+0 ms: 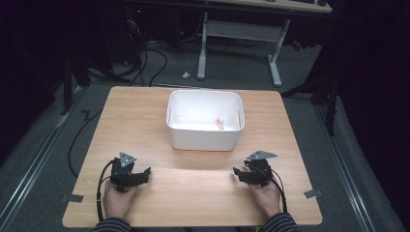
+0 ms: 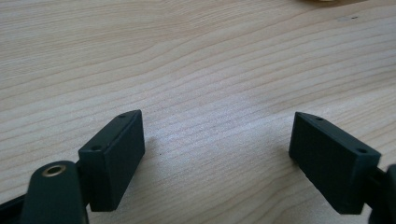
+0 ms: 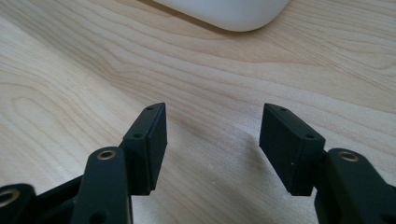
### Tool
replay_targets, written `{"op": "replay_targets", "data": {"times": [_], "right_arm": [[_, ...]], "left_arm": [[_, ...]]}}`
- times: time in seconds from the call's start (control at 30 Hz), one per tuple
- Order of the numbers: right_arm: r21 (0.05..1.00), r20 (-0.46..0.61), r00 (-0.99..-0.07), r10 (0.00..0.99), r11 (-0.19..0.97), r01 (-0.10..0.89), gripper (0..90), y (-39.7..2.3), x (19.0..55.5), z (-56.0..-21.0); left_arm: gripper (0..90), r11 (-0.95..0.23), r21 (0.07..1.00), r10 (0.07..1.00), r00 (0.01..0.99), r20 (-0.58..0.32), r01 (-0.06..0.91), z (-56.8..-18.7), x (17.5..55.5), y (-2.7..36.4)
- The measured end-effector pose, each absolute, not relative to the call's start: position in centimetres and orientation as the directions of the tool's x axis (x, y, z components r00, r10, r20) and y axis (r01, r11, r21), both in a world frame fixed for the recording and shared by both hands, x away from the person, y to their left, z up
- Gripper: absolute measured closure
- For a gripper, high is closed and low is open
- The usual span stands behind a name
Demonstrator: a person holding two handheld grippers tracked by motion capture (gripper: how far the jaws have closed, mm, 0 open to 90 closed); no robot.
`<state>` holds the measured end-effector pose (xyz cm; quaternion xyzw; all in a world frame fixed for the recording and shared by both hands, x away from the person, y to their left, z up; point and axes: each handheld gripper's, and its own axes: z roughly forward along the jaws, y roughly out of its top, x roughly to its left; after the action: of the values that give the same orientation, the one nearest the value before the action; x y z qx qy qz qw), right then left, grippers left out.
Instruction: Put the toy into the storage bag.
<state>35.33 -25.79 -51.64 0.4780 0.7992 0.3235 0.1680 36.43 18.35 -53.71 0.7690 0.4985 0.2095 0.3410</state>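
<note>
- Jaws on both: left gripper [image 1: 145,175] and right gripper [image 1: 238,172] spread wide, empty, resting on table [image 1: 145,116].
- White bin [image 1: 204,138] mid-table, small orange item [image 1: 220,124] inside.
- Bin looks light, rigid, slick; pinch the rim.

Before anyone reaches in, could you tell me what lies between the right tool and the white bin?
Only bare wooden table: in the right gripper view, nothing separates the open right tool from the white bin.

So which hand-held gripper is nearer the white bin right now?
Right, slightly. The right hand-held gripper sits just off the white bin's near right corner; the left hand-held gripper rests farther out, off its near left corner. Both are open on the table.
</note>
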Motion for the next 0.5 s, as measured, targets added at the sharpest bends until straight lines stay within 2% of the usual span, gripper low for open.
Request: {"op": "replay_targets", "data": {"times": [0.2, 0.37, 0.5], "right_arm": [[0.689, 0.017, -0.481, 0.877, 0.338, 0.641, 40.7, -25.5, 35.3, -52.5], [0.714, -0.021, -0.500, 0.866, 0.363, 0.599, 33.5, -25.3, 35.3, -53.0], [0.722, -0.020, -0.499, 0.866, 0.358, 0.592, 33.1, -25.4, 35.3, -53.1]], "left_arm": [[18.6, -0.271, 0.733, 0.909, 0.415, -0.018, 0.624, -53.7, 36.4, 18.4], [18.6, -0.270, 0.733, 0.909, 0.415, -0.018, 0.624, -53.7, 36.4, 18.4], [18.7, -0.270, 0.734, 0.909, 0.415, -0.018, 0.624, -53.7, 36.4, 18.4]]}}
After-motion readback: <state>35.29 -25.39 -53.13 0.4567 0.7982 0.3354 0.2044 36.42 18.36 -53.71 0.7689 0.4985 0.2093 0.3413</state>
